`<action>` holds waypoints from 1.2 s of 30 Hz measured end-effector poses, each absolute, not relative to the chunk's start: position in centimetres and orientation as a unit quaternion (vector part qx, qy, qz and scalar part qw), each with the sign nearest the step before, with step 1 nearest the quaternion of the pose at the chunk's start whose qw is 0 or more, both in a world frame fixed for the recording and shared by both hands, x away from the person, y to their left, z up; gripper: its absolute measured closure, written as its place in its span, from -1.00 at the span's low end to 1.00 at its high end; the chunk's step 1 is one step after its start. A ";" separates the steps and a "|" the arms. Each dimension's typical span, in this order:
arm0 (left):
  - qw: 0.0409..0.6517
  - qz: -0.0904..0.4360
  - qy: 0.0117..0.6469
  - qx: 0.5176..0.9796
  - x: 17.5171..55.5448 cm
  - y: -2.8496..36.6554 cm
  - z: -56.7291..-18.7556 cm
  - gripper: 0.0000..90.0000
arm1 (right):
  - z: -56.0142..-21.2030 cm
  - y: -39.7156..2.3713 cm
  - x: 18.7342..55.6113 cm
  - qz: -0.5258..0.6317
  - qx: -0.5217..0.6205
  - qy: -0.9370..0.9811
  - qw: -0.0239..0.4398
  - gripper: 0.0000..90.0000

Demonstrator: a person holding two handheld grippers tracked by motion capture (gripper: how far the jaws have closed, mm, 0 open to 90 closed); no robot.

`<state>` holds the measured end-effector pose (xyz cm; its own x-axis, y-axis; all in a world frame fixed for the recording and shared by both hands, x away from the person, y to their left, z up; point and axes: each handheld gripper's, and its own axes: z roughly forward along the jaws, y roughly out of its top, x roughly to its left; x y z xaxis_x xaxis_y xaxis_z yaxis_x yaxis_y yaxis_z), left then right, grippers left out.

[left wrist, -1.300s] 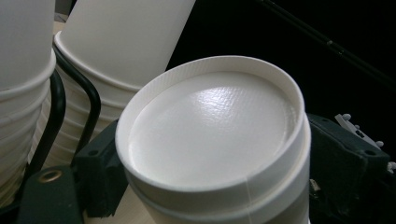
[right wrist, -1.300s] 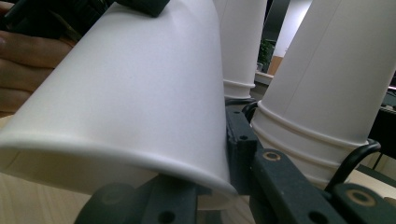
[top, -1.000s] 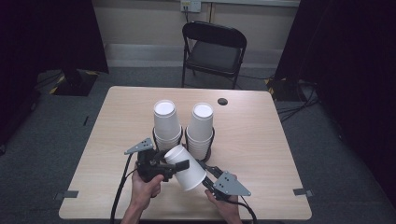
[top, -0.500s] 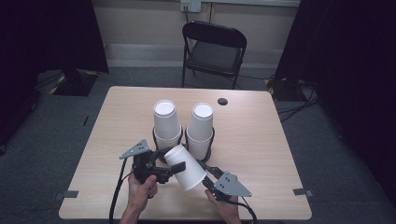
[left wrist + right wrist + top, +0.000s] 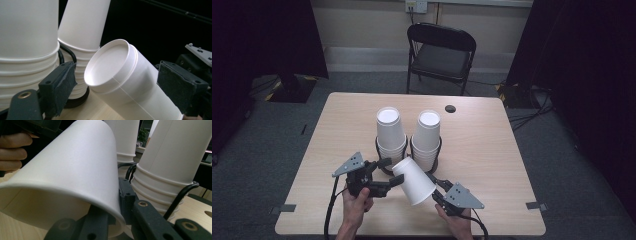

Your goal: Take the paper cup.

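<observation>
Wooden table (image 5: pixel 492 150) carries two stacks of white cups (image 5: pixel 390 131) in black wire holders. Just in front of the stacks, my right gripper (image 5: pixel 435 184) pinches the rim wall of a single paper cup (image 5: pixel 413 181), held tilted, base toward my left gripper (image 5: pixel 388 176). My left jaws have just been closing; they flank the cup's base, pads not touching it.

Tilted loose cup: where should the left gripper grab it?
Probably the closed base end of the cup, jaws straddling the wall just behind the bottom rim. That end points at the left gripper; the right gripper already pinches the mouth rim.
</observation>
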<state>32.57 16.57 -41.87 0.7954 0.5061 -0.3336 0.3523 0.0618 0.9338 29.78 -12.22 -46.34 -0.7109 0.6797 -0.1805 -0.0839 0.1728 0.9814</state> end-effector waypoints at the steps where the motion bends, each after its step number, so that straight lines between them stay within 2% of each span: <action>1: 0.653 0.062 0.317 0.685 32.5 16.6 -41.9 -0.66 | -46.3 -12.3 29.8 0.604 0.216 0.701 0.312 0.91; 18: 0.624 0.148 0.296 0.707 32.3 17.2 -42.9 -0.61 | -45.6 -13.3 30.7 0.567 0.252 0.733 0.279 0.91; 29: 0.615 0.147 0.285 0.720 31.3 17.3 -43.3 -0.65 | -44.5 -13.6 31.0 0.544 0.258 0.766 0.227 0.91; 36: 0.608 0.147 0.249 0.739 31.2 17.0 -43.1 -0.65 | -43.9 -13.2 31.8 0.510 0.249 0.798 0.203 0.92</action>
